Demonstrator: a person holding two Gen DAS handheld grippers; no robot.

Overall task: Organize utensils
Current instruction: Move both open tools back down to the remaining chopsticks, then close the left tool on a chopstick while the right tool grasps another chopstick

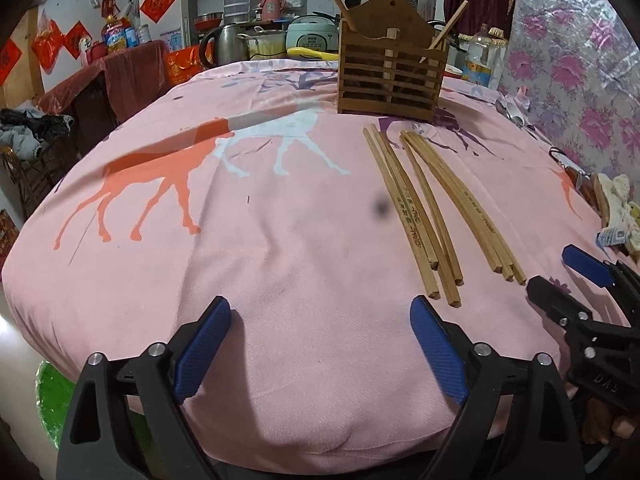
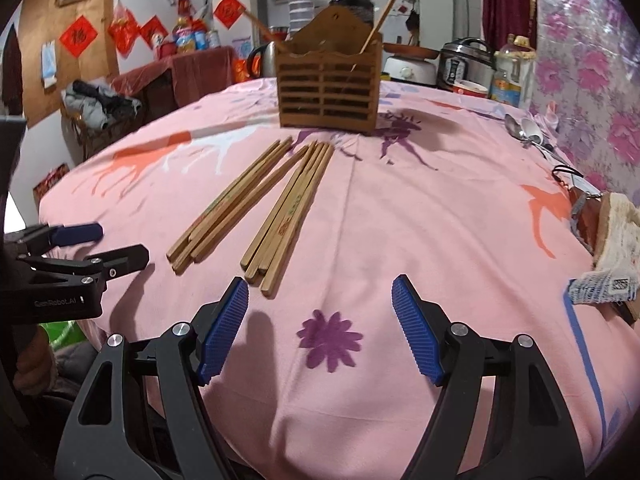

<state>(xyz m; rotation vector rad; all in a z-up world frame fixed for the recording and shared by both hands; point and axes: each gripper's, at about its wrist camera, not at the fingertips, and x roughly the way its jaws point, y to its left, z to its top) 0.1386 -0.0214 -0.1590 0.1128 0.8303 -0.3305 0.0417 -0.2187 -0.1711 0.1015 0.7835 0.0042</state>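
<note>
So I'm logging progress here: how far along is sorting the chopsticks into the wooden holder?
Barely started. Done: two sticks already stand in the slatted wooden utensil holder. In hand: nothing; the left gripper and right gripper are both open above the pink cloth. Left: two bundles of loose wooden chopsticks lying in front of the holder, plus metal spoons at the table's far right edge.

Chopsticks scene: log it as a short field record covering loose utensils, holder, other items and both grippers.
loose chopsticks: two bundles flat on the pink tablecloth, in front of the holder
holder: slatted wooden caddy, upright, two sticks already inside
spoons: at the table's far right edge
left gripper: open, empty
right gripper: open, empty, nearest the right bundle
</note>
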